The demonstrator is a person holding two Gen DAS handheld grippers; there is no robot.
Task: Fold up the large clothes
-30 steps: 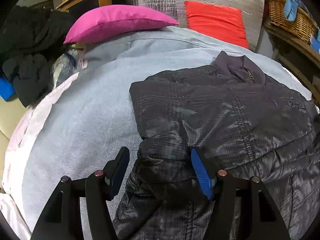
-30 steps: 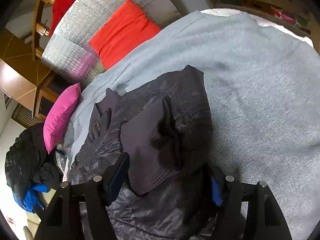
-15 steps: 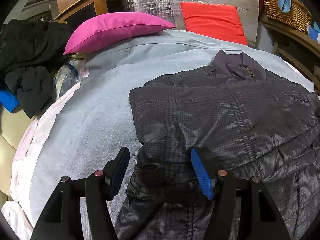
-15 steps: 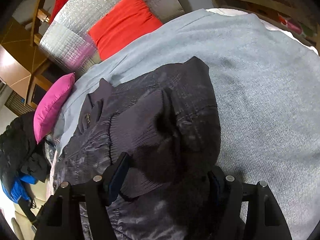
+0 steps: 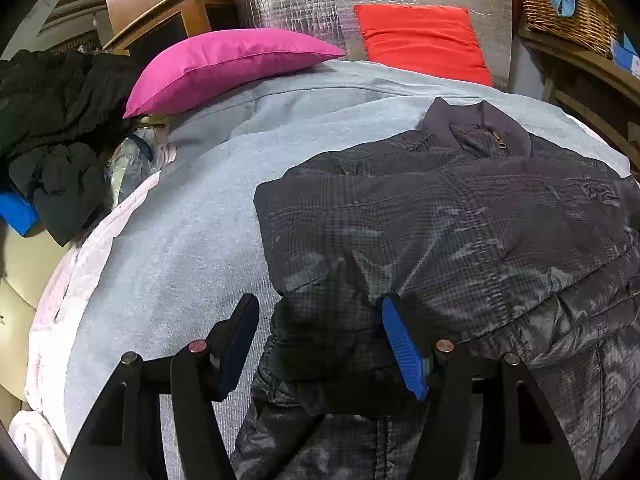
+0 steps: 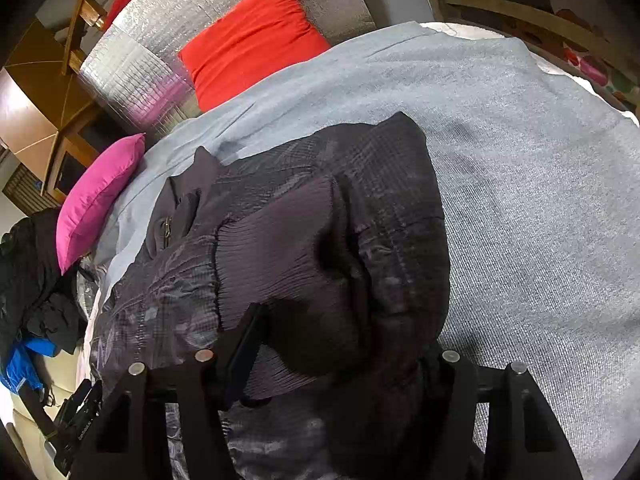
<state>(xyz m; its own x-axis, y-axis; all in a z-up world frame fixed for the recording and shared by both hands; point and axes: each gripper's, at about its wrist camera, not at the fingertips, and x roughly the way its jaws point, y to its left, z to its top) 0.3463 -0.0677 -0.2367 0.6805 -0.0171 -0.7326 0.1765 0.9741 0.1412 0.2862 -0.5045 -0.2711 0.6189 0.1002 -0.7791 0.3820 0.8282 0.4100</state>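
A dark quilted jacket (image 5: 460,232) lies on a grey bed cover (image 5: 180,248), collar toward the pillows, both sleeves folded in over the body. My left gripper (image 5: 320,320) is open, its fingers straddling the jacket's left edge, right pad (image 5: 400,344) pressing into the fabric. In the right wrist view the jacket (image 6: 380,208) shows its ribbed cuff (image 6: 272,256) folded across the chest. My right gripper (image 6: 344,344) is open over the folded sleeve; its right finger is hidden under fabric.
A pink pillow (image 5: 228,64) and a red cushion (image 5: 420,36) lie at the bed's head against a silver panel. A heap of dark clothes (image 5: 52,128) sits left of the bed. A wicker basket (image 5: 560,4) stands on a shelf at right.
Both grippers have drawn back slightly toward the jacket's hem, so the views shift a little. The jacket and folded sleeves lie as before. Jaws stay open.
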